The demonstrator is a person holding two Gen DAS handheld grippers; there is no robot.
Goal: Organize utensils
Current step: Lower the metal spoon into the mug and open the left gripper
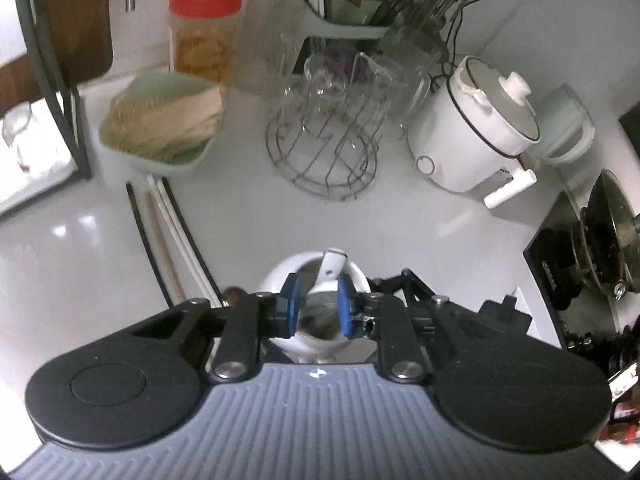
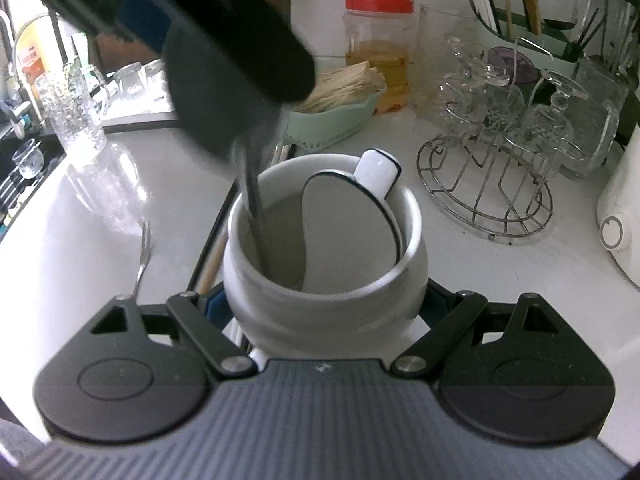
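White pot (image 2: 324,280) clamped between right hand-held gripper (image 2: 320,312) jaws.

A glossy white kitchen counter (image 1: 400,216) meets a white wall, with a sink (image 2: 24,152) at its left end and a black cooktop (image 1: 560,256) at right.

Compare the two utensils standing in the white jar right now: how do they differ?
The white spoon is broad, with a dark-edged bowl, and leans against the far rim of the white jar; the dark utensil is a thin, blurred shaft near the left wall. The spoon stands free, while the dark utensil runs up to the left gripper above it. Both stand inside the jar.
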